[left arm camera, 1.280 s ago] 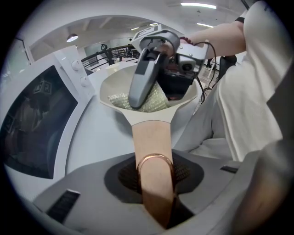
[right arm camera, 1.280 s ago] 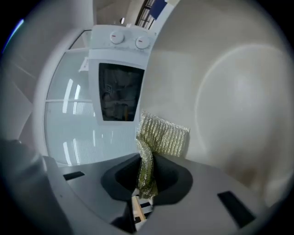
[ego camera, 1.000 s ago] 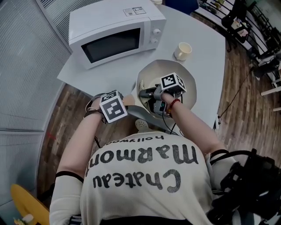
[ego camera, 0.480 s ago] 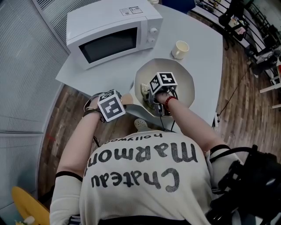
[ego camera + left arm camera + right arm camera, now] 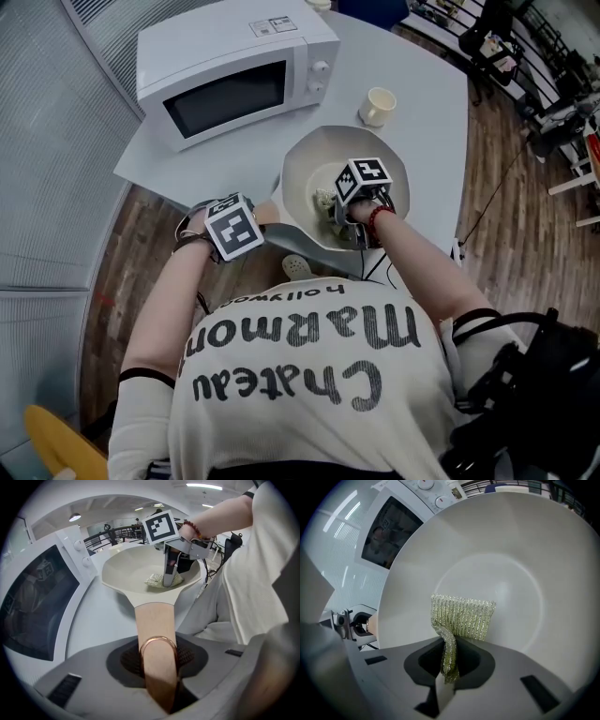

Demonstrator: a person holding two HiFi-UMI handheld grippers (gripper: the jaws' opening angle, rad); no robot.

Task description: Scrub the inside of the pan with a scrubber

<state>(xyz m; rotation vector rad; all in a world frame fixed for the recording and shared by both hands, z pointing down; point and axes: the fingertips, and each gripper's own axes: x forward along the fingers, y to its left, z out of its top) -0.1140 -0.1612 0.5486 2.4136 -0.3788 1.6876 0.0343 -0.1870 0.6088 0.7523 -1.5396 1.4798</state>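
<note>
The left tongs (image 5: 159, 667) clamp the handle (image 5: 154, 618) of the pan (image 5: 305, 164), which sits on the surface (image 5: 422, 112). The right tongs (image 5: 449, 660) pinch the scrubber (image 5: 465, 615), laid against the pan's inside.

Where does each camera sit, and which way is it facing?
Head view: on the person's head, facing steeply down at the pan, microwave and cup; shirt, both forearms, left gripper and right gripper show.
Left gripper view: on the left gripper, looking along the clamped pan handle into the pan; the right gripper, right forearm and shirt show.
Right gripper view: on the right gripper, looking down into the pan past its pinched scrubber; the left gripper shows.
Both gripper views share pan, scrubber and microwave.
</note>
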